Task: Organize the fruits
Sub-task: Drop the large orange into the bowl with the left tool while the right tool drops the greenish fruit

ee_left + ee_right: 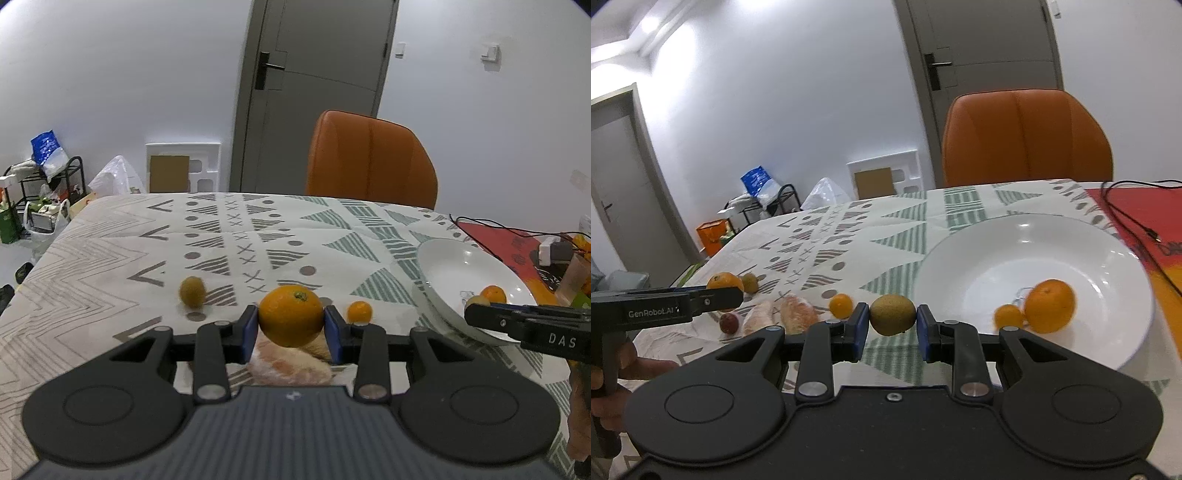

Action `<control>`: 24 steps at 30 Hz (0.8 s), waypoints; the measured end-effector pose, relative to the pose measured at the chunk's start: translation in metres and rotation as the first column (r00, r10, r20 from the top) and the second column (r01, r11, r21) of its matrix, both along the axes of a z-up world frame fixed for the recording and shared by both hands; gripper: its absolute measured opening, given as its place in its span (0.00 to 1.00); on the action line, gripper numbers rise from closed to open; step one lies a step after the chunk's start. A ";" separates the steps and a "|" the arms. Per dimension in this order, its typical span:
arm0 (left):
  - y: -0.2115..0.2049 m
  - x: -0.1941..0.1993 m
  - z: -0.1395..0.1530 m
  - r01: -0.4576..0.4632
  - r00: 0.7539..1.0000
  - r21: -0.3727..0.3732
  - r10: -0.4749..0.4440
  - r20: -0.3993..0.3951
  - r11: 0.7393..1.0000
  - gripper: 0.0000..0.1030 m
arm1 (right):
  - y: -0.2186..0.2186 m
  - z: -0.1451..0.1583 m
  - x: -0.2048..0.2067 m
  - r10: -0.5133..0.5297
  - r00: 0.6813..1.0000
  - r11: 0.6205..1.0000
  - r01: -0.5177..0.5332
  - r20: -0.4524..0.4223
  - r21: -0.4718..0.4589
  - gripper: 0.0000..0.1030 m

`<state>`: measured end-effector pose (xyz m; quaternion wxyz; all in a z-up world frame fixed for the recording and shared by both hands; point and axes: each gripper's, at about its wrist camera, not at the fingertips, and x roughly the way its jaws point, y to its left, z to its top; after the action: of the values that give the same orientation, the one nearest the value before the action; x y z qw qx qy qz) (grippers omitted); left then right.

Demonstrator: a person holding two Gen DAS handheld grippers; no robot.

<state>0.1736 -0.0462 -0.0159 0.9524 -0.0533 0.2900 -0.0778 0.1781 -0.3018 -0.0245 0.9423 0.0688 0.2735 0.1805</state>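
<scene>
- Left gripper (291, 325) clamped on large orange (291, 314), held above patterned tabletop (110, 251).
- Right gripper (892, 325) clamped on kiwi (892, 314), just beside white bowl (960, 251).
- In bowl: orange (1049, 305) w/ small tangerine (1008, 316) touching.
- On tabletop: second kiwi (192, 291), tangerine (359, 312).

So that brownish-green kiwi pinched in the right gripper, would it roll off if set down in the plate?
Probably. The kiwi is rounded, and the white plate looks smooth and glossy, so it might slide inward. The dished rim should likely contain it. The pads touch only its ends, so it may twist.
</scene>
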 end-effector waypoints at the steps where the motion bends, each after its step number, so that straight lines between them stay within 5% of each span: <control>1: -0.002 0.000 0.000 0.005 1.000 0.000 -0.005 0.001 1.000 0.36 | -0.003 0.000 0.000 -0.007 1.000 1.000 0.007 0.000 0.001 0.25; 24: -0.074 0.014 0.000 0.147 0.989 0.006 -0.147 -0.004 0.989 0.36 | -0.078 -0.006 -0.020 -0.191 0.982 0.982 0.191 -0.005 -0.008 0.25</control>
<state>0.1879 -0.1203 -0.0155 0.9437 -0.0289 0.2949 -0.1469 0.1581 -0.3799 -0.0308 0.9547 0.0918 0.2692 0.0880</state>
